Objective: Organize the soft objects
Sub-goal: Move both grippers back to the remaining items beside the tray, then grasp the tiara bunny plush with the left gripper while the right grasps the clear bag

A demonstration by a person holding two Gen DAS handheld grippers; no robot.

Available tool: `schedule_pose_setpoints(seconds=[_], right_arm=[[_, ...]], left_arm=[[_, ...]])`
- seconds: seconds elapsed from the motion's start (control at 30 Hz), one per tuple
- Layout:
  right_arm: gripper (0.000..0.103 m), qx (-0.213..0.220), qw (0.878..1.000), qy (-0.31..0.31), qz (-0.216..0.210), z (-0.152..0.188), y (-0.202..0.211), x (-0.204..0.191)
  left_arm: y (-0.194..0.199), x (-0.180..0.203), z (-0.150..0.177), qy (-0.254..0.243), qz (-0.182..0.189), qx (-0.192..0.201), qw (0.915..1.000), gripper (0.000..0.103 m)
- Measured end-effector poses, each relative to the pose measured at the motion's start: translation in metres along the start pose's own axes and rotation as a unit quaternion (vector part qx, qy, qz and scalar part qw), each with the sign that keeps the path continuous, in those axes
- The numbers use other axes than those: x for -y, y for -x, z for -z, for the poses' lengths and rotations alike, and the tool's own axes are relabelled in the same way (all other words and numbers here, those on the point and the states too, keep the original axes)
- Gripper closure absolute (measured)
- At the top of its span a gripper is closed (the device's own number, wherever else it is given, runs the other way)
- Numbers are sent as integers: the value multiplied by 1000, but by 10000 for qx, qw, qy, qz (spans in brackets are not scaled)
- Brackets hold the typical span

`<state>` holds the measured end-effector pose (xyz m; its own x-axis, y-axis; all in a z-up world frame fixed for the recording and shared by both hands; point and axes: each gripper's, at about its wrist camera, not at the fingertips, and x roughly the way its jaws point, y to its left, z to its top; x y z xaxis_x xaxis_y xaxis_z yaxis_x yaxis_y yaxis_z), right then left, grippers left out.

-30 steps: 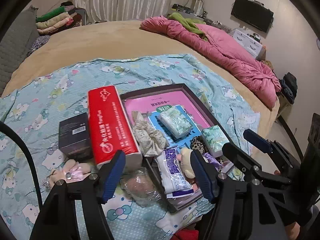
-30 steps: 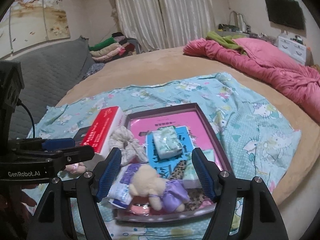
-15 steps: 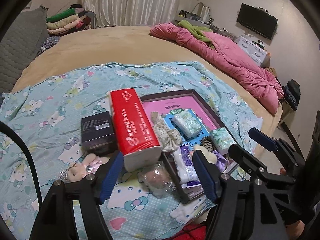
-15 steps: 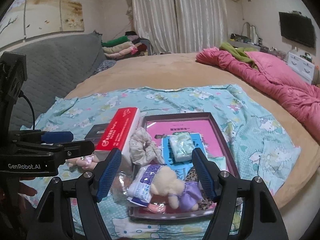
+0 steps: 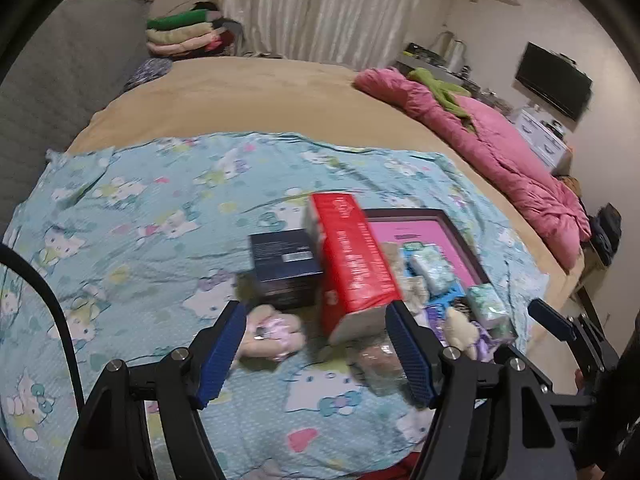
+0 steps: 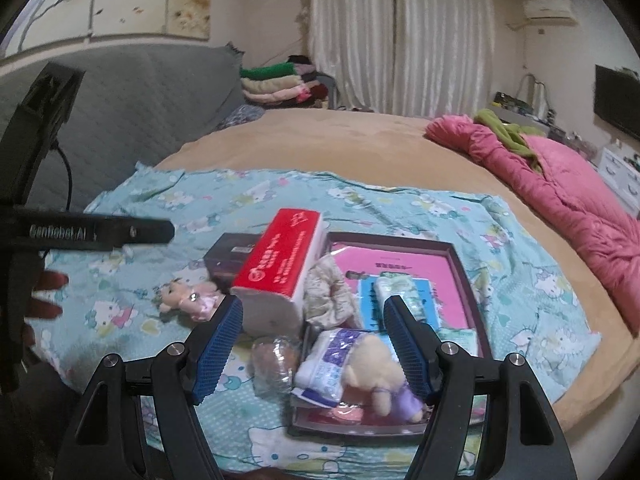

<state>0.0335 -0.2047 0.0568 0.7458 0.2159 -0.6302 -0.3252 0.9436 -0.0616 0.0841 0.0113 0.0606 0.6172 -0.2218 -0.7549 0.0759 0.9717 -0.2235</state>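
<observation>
Left gripper (image 5: pixel 316 340) and right gripper (image 6: pixel 314 340): jaws apart, nothing between them. Red tissue pack (image 6: pixel 280 268) lies on the cartoon-print sheet (image 6: pixel 400 200), touching the tray (image 6: pixel 460 264) at its 9 o'clock side. Small plush doll (image 5: pixel 272 332) lies near the tissue pack, at 8 o'clock.

Ahead of me on the cartoon-print sheet, a red tissue pack (image 6: pixel 280 266) lies tilted against the tray (image 6: pixel 460 258). At its nine o'clock a small plush in a pink dress (image 6: pixel 192 298) lies on its side. A cream scrunchie (image 6: pixel 330 298) is at its three o'clock; a purple-dressed plush (image 6: pixel 378 376) and a purple-print pack (image 6: pixel 326 364) lie at five
</observation>
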Motion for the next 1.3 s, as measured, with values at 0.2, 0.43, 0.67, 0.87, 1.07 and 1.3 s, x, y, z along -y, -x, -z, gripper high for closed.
schedule_pose_setpoints(seconds=[0.2, 0.43, 0.67, 0.87, 1.07, 1.3], right_arm=[[28, -226, 9994, 239, -97, 6, -15, -18], [28, -511, 9966, 641, -114, 19, -39, -40], [28, -950, 9882, 1195, 74, 35, -82, -61], [29, -1376, 9720, 1863, 396, 54, -124, -82], [29, -1526, 9559, 2408, 709, 69, -146, -91], [34, -1614, 9438, 2752, 860, 81, -166, -87]], left_arm=[[-9, -27, 8, 232, -85, -118, 9996, 31], [-37, -47, 26, 403, -98, -320, 9986, 31], [-70, -73, 47, 641, 5, -451, 9969, 31], [-93, -89, 54, 846, 249, -549, 9946, 24], [-113, -100, 51, 948, 302, -637, 9930, 24], [-140, -101, 54, 939, 323, -785, 9920, 24]])
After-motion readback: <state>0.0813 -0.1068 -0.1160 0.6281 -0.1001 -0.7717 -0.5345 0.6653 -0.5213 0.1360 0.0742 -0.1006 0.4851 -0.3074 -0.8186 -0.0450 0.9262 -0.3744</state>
